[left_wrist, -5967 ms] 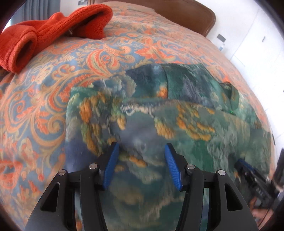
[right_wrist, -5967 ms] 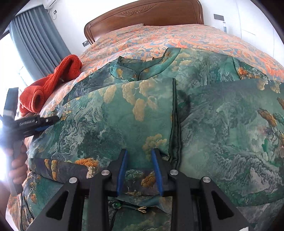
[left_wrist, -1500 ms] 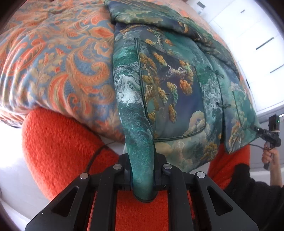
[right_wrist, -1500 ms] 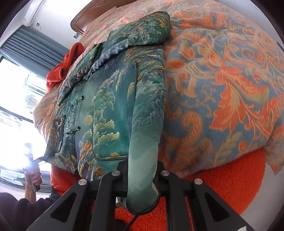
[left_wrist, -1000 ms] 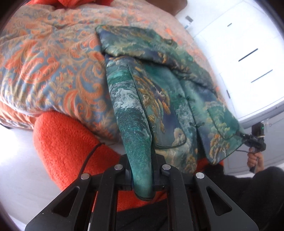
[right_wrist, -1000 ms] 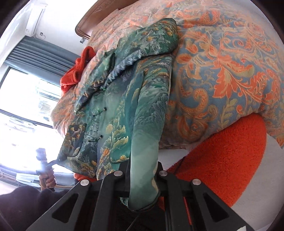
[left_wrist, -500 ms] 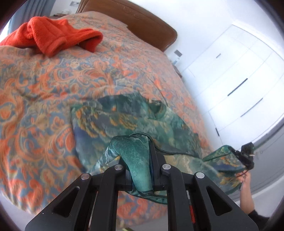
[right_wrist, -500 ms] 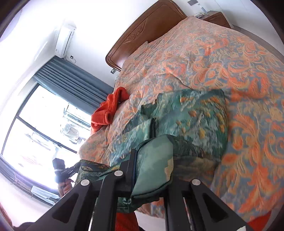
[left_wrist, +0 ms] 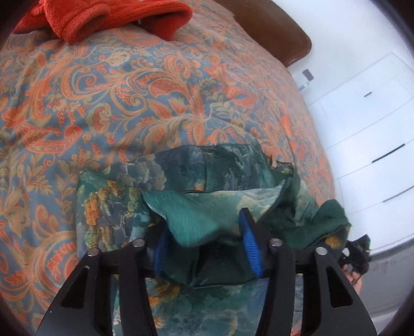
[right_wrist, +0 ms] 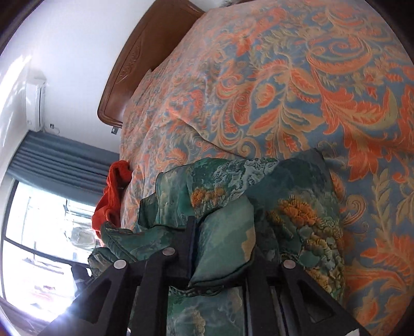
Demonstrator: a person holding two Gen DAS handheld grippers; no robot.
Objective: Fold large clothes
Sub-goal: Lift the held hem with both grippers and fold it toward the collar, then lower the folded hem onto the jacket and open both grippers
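Note:
A green patterned silk jacket (left_wrist: 116, 204) lies folded over on the bed's orange and blue paisley quilt (left_wrist: 129, 90). My left gripper (left_wrist: 204, 240) is open, its blue pads (left_wrist: 249, 248) apart, with a loose fold of the jacket lying between them. In the right wrist view the jacket (right_wrist: 297, 212) is bunched on the quilt (right_wrist: 310, 77). My right gripper (right_wrist: 222, 245) has its fingers spread, and a fold of the jacket sits between them. The right gripper also shows at the left wrist view's right edge (left_wrist: 358, 254).
An orange fleece garment (left_wrist: 103, 13) lies at the head of the bed, also in the right wrist view (right_wrist: 111, 196). A brown wooden headboard (right_wrist: 145, 54) stands behind. White wardrobe doors (left_wrist: 375, 129) are to the right. A window with grey curtains (right_wrist: 59, 165) is on the left.
Both grippers carried the jacket's hem up from the bed's edge over the body and laid it down. Both have opened and let go of the fabric.

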